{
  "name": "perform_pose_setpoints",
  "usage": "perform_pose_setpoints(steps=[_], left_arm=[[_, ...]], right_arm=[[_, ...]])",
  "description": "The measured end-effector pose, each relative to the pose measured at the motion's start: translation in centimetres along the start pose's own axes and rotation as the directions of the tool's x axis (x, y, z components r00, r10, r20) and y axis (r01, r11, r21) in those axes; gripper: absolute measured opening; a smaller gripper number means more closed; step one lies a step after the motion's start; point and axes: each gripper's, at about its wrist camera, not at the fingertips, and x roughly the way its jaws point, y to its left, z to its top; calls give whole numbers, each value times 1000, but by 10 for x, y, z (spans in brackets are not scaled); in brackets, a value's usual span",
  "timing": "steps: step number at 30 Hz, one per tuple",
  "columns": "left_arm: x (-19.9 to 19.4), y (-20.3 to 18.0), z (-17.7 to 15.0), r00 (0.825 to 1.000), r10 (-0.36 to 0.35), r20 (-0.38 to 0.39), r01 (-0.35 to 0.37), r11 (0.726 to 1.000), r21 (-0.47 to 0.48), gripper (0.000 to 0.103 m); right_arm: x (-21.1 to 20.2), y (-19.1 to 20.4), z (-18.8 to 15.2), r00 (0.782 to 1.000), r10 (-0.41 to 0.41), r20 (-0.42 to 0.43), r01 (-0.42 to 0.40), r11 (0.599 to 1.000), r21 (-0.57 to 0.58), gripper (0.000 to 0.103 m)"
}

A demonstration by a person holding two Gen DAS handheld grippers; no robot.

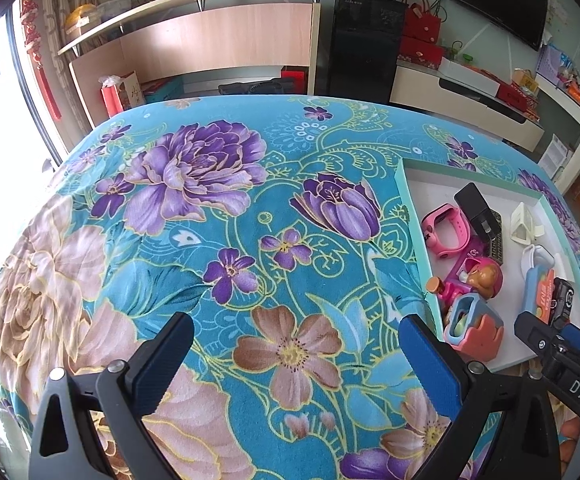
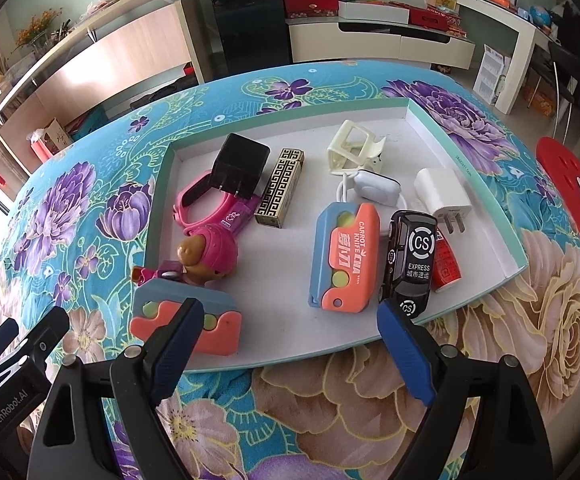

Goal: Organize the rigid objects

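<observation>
Surface: bench (image 2: 530, 320) under a turquoise cloth with purple and tan flowers.
Tray: one shallow box tray (image 2: 290, 118), white floor, teal rim, lying on the bench; all the small things lie inside it.
Carrot knives: two, blue and salmon; one (image 2: 344, 256) at mid tray, the other (image 2: 185, 320) at the near left corner.
Chargers: two; black one (image 2: 239, 168) resting on the watch, white one (image 2: 444, 196) at the right with prongs toward the camera.
Watch: one, pink (image 2: 201, 208), left side of the tray.
Doll: one, pink hat (image 2: 209, 254), just in front of the watch.
Patterned box: one, gold and black (image 2: 279, 188), beside the black charger.
Toy car: one, black, marked CS (image 2: 412, 256), beside a red tube (image 2: 446, 264).
Clip stand: one, cream (image 2: 354, 148), at the back; a white corded piece (image 2: 376, 186) in front of it.
Left gripper: (image 1: 296, 364) spread fully, nothing between the fingers, over bare cloth left of the tray.
Right gripper: (image 2: 290, 336) spread wide, empty, over the tray's near edge; its left finger (image 2: 173, 348) overlaps the corner knife in view, contact unclear.
</observation>
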Motion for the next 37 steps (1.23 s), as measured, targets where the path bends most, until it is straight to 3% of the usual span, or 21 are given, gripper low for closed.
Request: perform_pose_setpoints(steps=[18,37], left_arm=[[10,-12,-3,999,41,-10,-41,997,68,103],[19,-13,-7,998,58,-28,-56,996,74,103]], right_arm=[[0,5,0,1000,5,8,-4,999,-39,89],[8,3,-1,1000,12,-8,-13,999,-38,89]])
